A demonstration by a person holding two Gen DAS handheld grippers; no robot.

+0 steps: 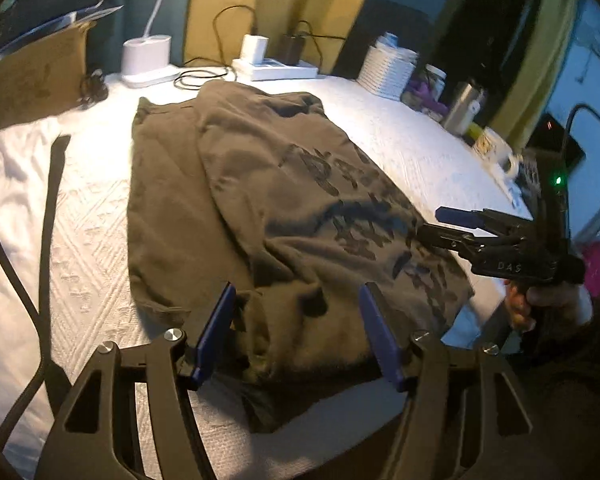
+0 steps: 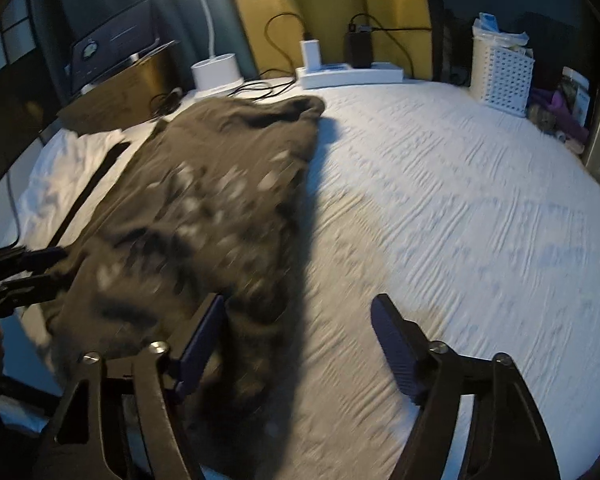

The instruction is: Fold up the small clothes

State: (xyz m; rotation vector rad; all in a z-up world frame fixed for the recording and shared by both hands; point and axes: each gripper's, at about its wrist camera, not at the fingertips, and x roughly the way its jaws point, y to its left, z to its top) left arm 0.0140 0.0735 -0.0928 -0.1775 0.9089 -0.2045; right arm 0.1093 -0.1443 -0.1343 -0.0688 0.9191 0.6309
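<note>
Centrally, the surface (image 1: 400, 136), covered by a white textured cloth, carries a brown garment (image 1: 260, 208) with a dark printed pattern. The garment lies partly folded, with one layer turned over another and a bunched near hem.

The left gripper (image 1: 298, 334) is positioned at the near edge of the garment. Its jaws are spread, with the bunched hem lying between the blue pads; the pads do not press on the fabric. In the right wrist view, this gripper (image 2: 48, 266) enters at the left edge and is cut off by the frame.

The right gripper (image 2: 298, 344) is also spread. Its left finger stands over the right border of the garment (image 2: 204, 208); its right finger stands over bare white cloth. Nothing is pinched. In the left wrist view, the right gripper (image 1: 440, 222) sits over the right side of the garment, and the hand (image 1: 540, 300) holding it is only partly visible.

The right wrist view is motion-blurred, so the print cannot be read. A white basket (image 2: 504, 80) and a lamp base (image 1: 146, 58) stand along the far edge.
</note>
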